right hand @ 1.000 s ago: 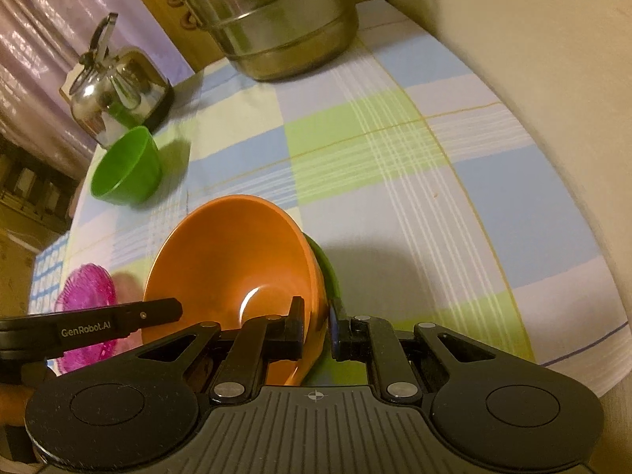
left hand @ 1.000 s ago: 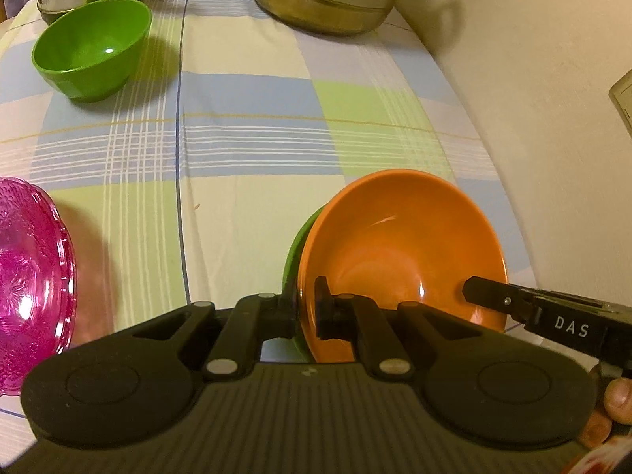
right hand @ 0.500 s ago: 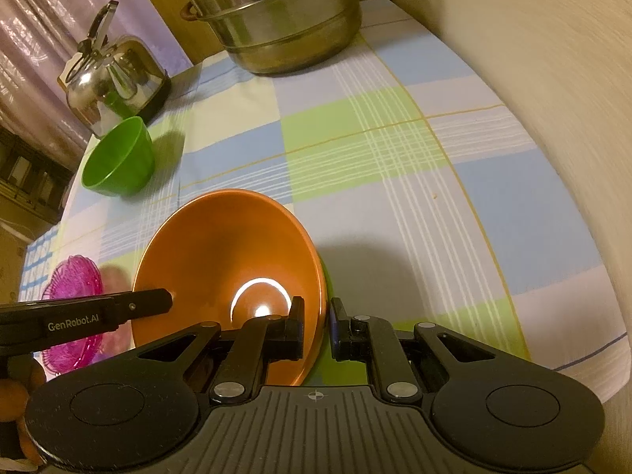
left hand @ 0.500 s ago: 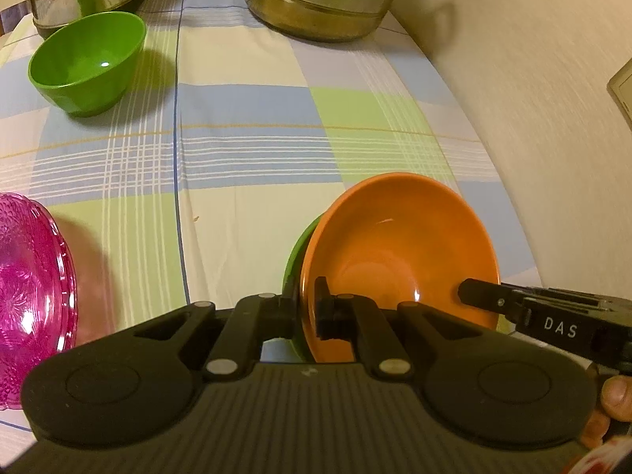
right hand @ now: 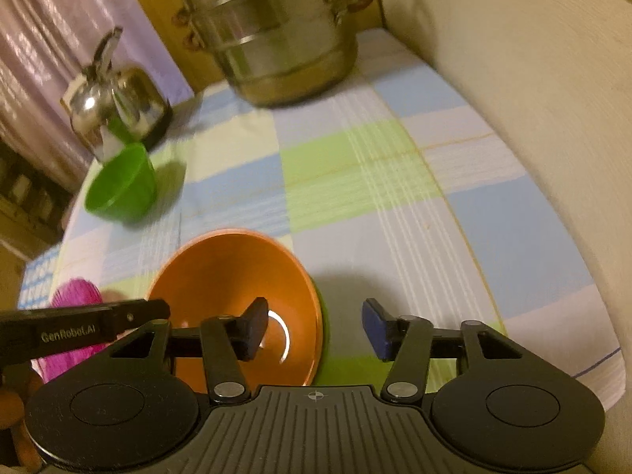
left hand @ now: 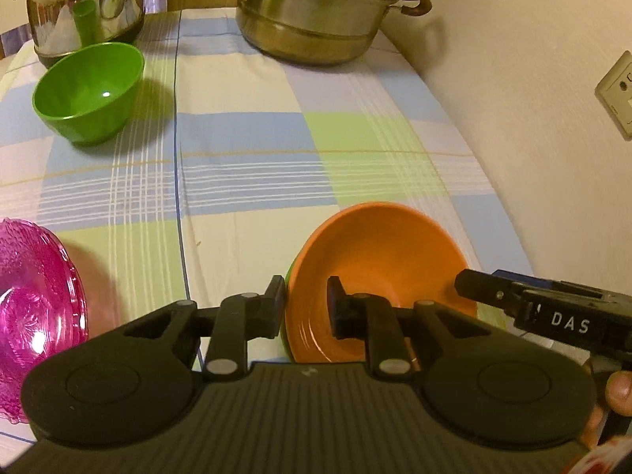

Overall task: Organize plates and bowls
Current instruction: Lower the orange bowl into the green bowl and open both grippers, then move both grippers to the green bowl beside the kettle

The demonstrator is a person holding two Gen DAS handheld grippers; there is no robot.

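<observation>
Beige wall (left hand: 533,126) along the right side, with pale socket plates (left hand: 616,94) on it; wooden panel (right hand: 158,19) and purplish curtain (right hand: 47,39) at the far end. Checked tablecloth (left hand: 245,181) in blue, green and cream over the whole table.

Far end: large stacked steel steamer pot (left hand: 320,8) with brown handles. To its left, shiny steel kettle (left hand: 83,4).

Just in front of the kettle, upright green bowl (left hand: 89,91), well apart from the near items.

Near left edge: pink patterned glass dish (left hand: 35,312), partly cut off in the left wrist view.

Near right: orange bowl (left hand: 379,276) nested in a green dish (right hand: 322,316), of which only a thin rim shows. Orange bowl tilted, its opening turned toward the cameras.

Left gripper (left hand: 306,308) parted, its fingers astride the near left rim of the orange bowl: one finger outside the rim, the other inside the bowl. Contact with the rim impossible to judge.

Right gripper (right hand: 314,328) spread wide; left finger over the bowl's inside, right finger (right hand: 377,330), blue-padded, well clear of the rim on the outside. No grip on anything.

Writing: "DAS" in white on the side of the right gripper, seen in the left wrist view; "GenRobot.AI" on the side of the left gripper, seen in the right wrist view.
</observation>
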